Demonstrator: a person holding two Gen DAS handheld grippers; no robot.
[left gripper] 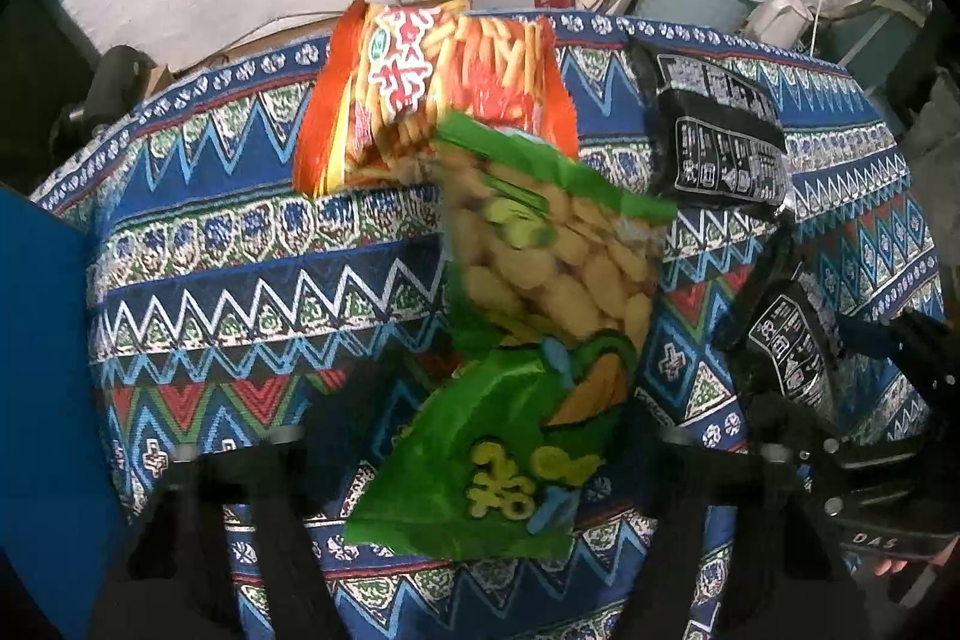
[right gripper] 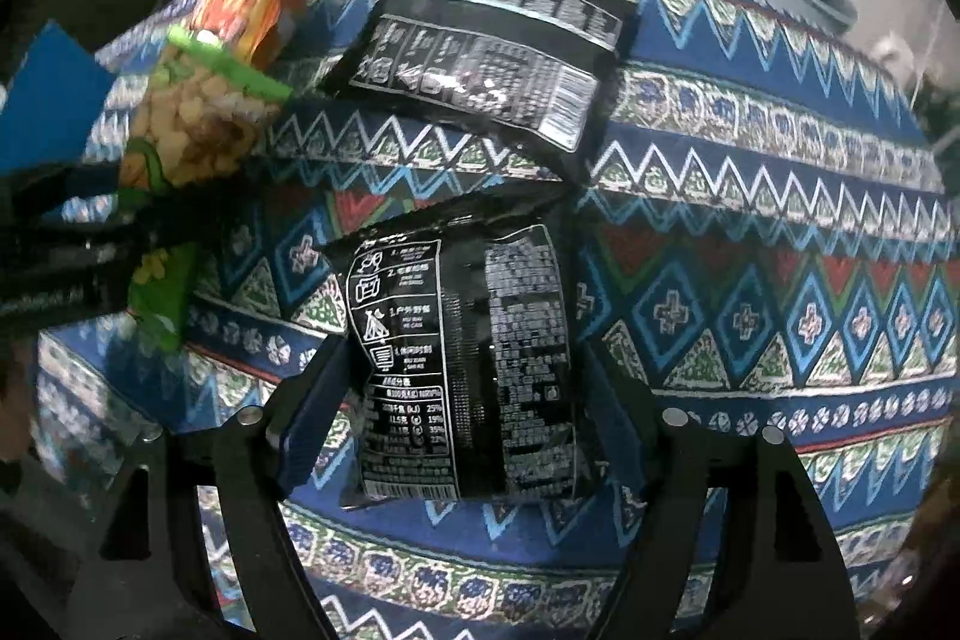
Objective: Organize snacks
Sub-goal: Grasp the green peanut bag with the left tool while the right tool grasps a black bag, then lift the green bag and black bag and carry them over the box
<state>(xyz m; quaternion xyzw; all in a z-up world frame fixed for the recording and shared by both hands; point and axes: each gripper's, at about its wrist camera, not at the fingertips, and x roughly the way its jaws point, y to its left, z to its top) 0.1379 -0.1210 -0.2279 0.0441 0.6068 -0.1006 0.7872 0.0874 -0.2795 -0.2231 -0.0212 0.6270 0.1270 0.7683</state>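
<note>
Left wrist: left gripper (left gripper: 480, 466) jaws around green bag (left gripper: 528, 340), grip unclear; right gripper (right gripper: 468, 400) jaws wide, straddling near black pack (right gripper: 462, 370) for pickup.

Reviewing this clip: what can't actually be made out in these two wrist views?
- Left wrist view: whether the left gripper pads press the green snack bag; motion blur smears bag and fingers.
- Right wrist view: front label of the near black packet faces down; its small back print is unreadable.
- Right wrist view: orange snack bag is blurred and partly covered by the green bag.
- Both views: the patterned tablecloth hides the table surface.
</note>
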